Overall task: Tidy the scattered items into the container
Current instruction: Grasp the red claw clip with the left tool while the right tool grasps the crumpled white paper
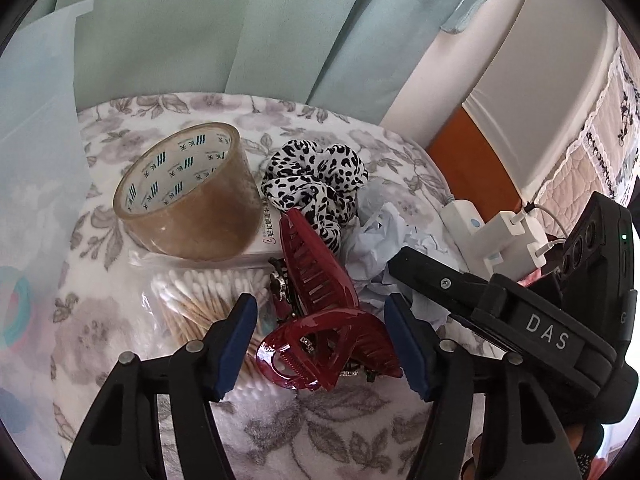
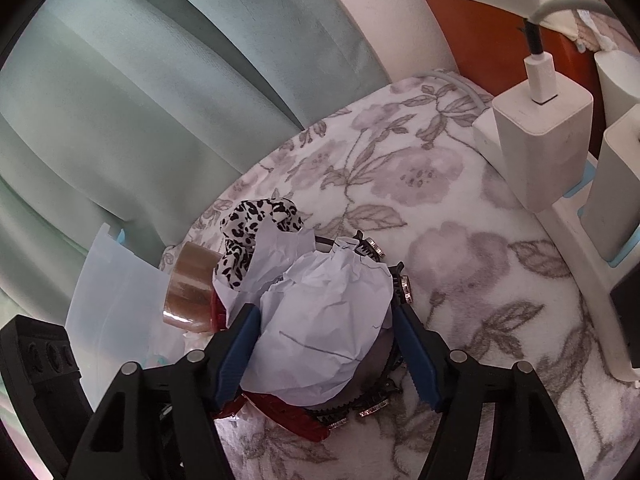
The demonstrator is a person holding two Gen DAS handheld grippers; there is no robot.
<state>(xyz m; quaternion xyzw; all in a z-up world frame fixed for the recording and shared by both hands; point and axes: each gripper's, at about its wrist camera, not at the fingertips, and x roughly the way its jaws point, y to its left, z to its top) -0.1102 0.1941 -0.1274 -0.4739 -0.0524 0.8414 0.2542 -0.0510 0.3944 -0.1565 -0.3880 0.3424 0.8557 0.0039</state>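
The left tongs [image 1: 320,344] stand apart around the red hair claw [image 1: 320,308], the blue pads flanking its hinged end without visibly pressing. It lies at the six o'clock edge of the pile, teeth pointing toward twelve. The claw looks stiff, glossy and light; smooth plastic may slip, so the broad hinge looks safer than the teeth.

The right tongs [image 2: 326,354] bracket the crumpled paper [image 2: 324,320]; the left pad touches it, the right seems just clear. Paper is very light and crushes easily, so any squeeze across its bulk should hold.

Around them lie a tape roll [image 1: 188,192], a leopard scrunchie [image 1: 316,180] and bagged cotton swabs [image 1: 204,300]. The translucent container [image 1: 40,140] stands at nine o'clock. Everything rests on a soft floral blanket [image 2: 460,272]; pale green curtains [image 1: 240,32] hang behind, a power strip [image 1: 480,232] at three o'clock.
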